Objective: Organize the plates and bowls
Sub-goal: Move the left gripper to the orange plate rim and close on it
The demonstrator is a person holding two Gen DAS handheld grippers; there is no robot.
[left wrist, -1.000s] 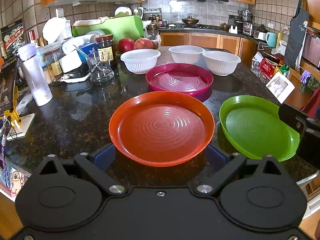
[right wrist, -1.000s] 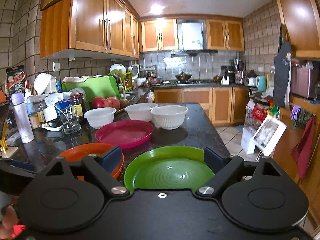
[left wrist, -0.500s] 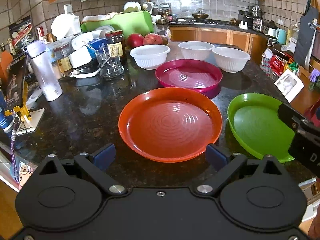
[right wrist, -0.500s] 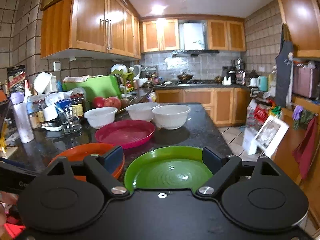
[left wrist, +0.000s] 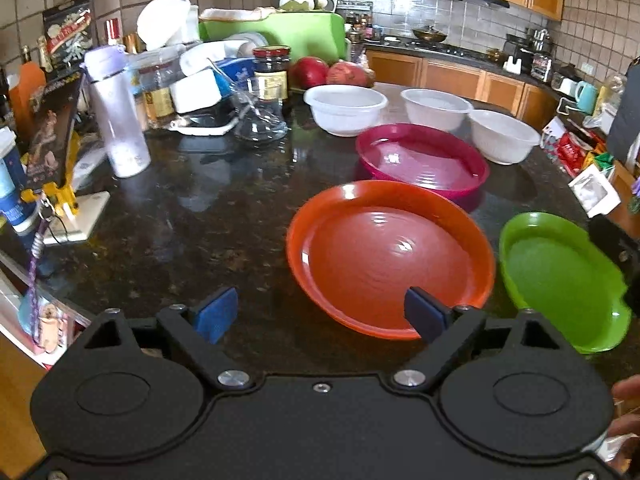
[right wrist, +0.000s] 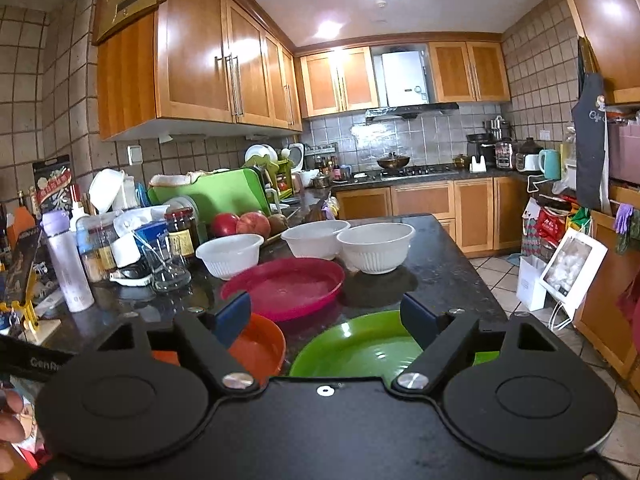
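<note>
On the dark granite counter (left wrist: 208, 216) lie an orange plate (left wrist: 392, 256), a magenta plate (left wrist: 420, 160) behind it and a green plate (left wrist: 560, 280) to the right. Three white bowls (left wrist: 346, 108) (left wrist: 436, 104) (left wrist: 504, 134) stand behind them. My left gripper (left wrist: 320, 312) is open and empty, over the counter's near edge, its right finger over the orange plate's near rim. My right gripper (right wrist: 326, 316) is open and empty above the green plate (right wrist: 360, 348), with the orange plate (right wrist: 256, 344) at its left finger.
Clutter fills the counter's left: a white bottle (left wrist: 118, 120), a jar (left wrist: 272, 72), a glass jug (left wrist: 260, 116), a green cutting board (left wrist: 288, 36), red fruit (left wrist: 312, 72), a phone stand (left wrist: 56, 152). The counter drops off at the right, with bags (right wrist: 556, 268) on the floor.
My left gripper has swung left, so the orange plate now sits to the right in its view. My right gripper has shifted slightly and stays open over the green plate.
</note>
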